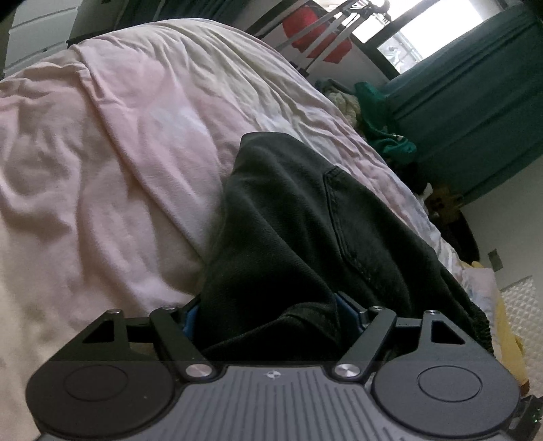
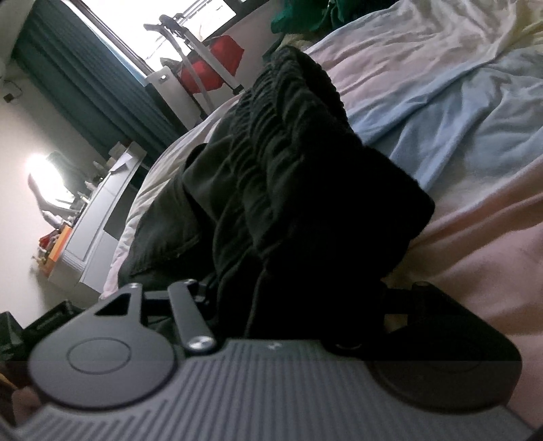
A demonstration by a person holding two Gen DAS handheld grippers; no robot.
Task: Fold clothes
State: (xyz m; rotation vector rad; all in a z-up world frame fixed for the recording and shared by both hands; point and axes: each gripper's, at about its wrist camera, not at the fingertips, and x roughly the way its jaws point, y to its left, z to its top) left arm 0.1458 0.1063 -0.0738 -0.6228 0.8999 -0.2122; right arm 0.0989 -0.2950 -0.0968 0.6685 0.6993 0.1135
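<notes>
Left hand-held gripper (image 1: 271,313) spread around black trousers (image 1: 305,220) on bed (image 1: 101,169); grip unconfirmed. Right hand-held gripper (image 2: 288,298) likewise around bunched elastic waistband (image 2: 278,135). Could slip out if lifted early, undoing the fold.

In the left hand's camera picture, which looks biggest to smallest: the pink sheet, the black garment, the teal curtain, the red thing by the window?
1. Pink sheet
2. Black garment, though it lies nearest the camera, which inflates it
3. Teal curtain
4. Red thing, farthest away
</notes>
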